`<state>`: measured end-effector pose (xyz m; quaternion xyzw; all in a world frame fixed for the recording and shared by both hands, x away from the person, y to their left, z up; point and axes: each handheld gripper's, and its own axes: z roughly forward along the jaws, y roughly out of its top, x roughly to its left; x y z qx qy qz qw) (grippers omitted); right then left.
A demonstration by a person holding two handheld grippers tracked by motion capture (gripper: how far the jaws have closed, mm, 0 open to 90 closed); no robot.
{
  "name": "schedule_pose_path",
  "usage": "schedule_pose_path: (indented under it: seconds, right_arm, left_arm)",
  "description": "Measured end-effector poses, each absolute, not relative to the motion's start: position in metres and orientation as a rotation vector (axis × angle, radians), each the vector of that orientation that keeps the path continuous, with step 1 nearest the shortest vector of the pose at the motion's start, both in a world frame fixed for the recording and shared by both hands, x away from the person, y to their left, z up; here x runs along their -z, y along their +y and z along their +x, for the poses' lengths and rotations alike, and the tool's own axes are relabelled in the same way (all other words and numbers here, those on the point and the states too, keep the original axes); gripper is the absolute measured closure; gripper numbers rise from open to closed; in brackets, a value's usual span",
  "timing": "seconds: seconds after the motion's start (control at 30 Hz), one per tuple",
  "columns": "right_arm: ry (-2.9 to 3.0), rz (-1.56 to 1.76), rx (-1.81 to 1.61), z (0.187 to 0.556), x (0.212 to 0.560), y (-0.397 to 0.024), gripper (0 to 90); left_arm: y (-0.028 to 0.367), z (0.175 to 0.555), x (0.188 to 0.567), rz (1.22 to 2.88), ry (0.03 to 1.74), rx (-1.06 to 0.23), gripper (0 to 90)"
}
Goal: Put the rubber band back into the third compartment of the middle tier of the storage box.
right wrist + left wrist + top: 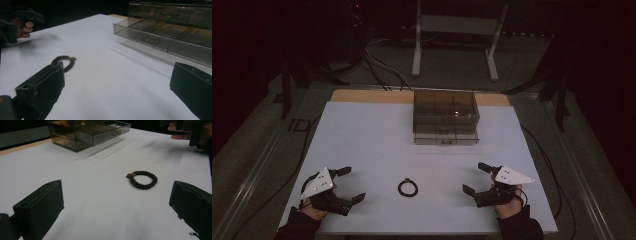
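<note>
High view is showing the dark braided ring (407,188) lying flat on the white tabletop (377,140), between the two tools and touching neither. Left tool (348,184) and right tool (473,178) are both standing spread, holding nothing. Farther back, the clear drawer box (445,117) is sitting.

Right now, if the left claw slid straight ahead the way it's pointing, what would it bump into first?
Probably the dark braided ring. It lies on the white table ahead of the open left claw, slightly off toward one jaw, so it might just graze it. Nothing else sits in between.
</note>
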<state>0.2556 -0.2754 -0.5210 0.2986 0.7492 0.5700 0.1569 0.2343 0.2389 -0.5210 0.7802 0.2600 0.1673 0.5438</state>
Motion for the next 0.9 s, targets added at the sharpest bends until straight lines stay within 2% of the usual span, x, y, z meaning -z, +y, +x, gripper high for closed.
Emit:
schedule_pose_path:
  seconds: [0.9]
  right_arm:
    - [2.158, 0.852, -1.626, 0.255, 0.517, -0.272, 0.0]
  left_arm:
    - [0.234, 0.236, 0.503, 1.873, 0.579, -0.388, 0.2]
